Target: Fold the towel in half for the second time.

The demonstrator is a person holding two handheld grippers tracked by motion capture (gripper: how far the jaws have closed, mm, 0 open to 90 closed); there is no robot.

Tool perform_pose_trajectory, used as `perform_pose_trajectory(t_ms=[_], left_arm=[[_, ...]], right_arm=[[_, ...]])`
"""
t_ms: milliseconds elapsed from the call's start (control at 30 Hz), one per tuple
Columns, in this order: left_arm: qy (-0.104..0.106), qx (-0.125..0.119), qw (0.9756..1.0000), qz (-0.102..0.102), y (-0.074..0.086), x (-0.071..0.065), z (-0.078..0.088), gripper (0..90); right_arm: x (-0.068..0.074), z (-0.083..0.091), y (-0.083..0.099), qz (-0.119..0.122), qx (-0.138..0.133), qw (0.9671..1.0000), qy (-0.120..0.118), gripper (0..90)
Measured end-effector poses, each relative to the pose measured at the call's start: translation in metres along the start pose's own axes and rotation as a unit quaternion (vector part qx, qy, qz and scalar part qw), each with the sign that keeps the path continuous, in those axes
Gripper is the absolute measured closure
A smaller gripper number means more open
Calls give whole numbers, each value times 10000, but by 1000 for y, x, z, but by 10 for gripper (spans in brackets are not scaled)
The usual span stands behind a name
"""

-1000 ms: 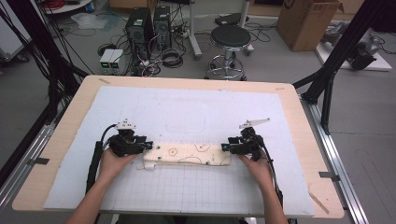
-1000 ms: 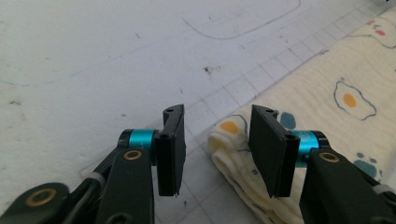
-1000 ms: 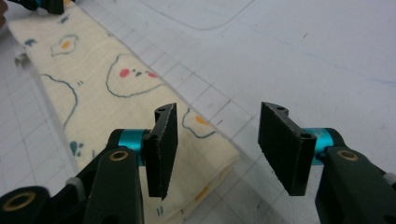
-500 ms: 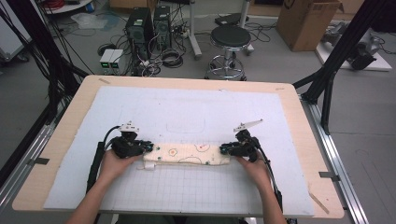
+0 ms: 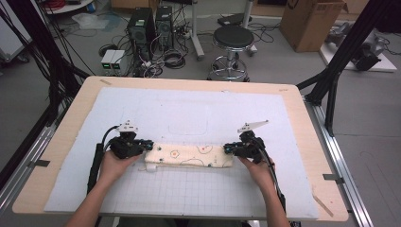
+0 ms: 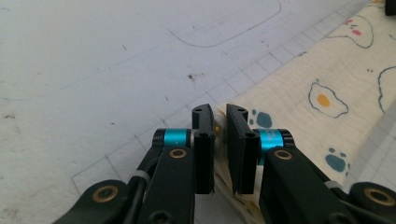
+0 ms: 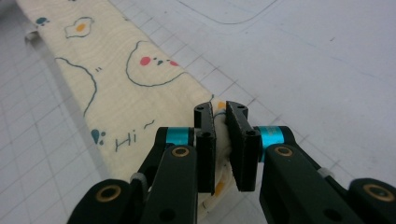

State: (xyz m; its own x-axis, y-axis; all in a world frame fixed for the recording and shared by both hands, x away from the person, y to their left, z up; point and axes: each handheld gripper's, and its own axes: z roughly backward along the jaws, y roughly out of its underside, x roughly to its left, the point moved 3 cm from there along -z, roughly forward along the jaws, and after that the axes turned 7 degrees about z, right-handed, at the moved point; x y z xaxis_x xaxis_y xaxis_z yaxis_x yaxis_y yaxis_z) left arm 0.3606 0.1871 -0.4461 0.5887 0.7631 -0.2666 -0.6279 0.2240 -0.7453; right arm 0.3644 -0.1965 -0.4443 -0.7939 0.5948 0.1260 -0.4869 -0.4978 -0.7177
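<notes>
A cream cloth (image 5: 189, 155) printed with eggs and small faces lies folded into a long strip on the white grid mat (image 5: 198, 113). My left gripper (image 5: 147, 147) pinches its left end, where the cloth's far corner (image 6: 317, 93) sits between the jaws of the gripper (image 6: 220, 112). My right gripper (image 5: 228, 149) pinches the right end. In the right gripper view the strip (image 7: 116, 93) runs away to the upper left from the gripper (image 7: 220, 109). Both pairs of jaws have just been closing, with cloth between them.
The mat covers a wooden table (image 5: 312, 142), and a rounded rectangle (image 5: 189, 124) is drawn on it behind the cloth. Past the table stand a stool (image 5: 232, 40), computer cases (image 5: 150, 23) with cables, and a cardboard box (image 5: 309, 21). Black frame posts (image 5: 333, 80) flank the table.
Both grippers' jaws have drawn together on the ends of the cloth. The hands have barely shifted and the cloth lies where it was.
</notes>
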Motion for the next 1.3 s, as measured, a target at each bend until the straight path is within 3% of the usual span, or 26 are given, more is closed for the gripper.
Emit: perform_pose_trajectory(t_ms=[167, 400, 633, 767, 867, 1000, 1300], left_arm=[[-97, -167, 9998, 113, -6, 4, 2, 816], [-299, -178, 9993, 109, -23, 12, -1, 816], [-499, -353, 9977, 309, -35, 22, -9, 817], [-481, -438, 9962, 578, -35, 30, -16, 816], [-540, -484, 9956, 587, -35, 33, -21, 816], [-512, -480, 9946, 765, -33, 38, -27, 816], [-546, -400, 9948, 765, -29, 42, -36, 800]], right_arm=[[1, 1, -10, 143, -14, 9997, 176, 827], [-9, 0, -26, 45, -149, 9994, 311, 827], [-22, -9, -39, -118, -169, 9988, 439, 827], [-32, -15, -42, -219, -197, 9983, 501, 827], [-36, -19, -43, -244, -179, 9980, 560, 827], [-42, -27, -42, -360, -190, 9973, 616, 827], [-50, -39, -35, -561, -134, 9962, 654, 821]])
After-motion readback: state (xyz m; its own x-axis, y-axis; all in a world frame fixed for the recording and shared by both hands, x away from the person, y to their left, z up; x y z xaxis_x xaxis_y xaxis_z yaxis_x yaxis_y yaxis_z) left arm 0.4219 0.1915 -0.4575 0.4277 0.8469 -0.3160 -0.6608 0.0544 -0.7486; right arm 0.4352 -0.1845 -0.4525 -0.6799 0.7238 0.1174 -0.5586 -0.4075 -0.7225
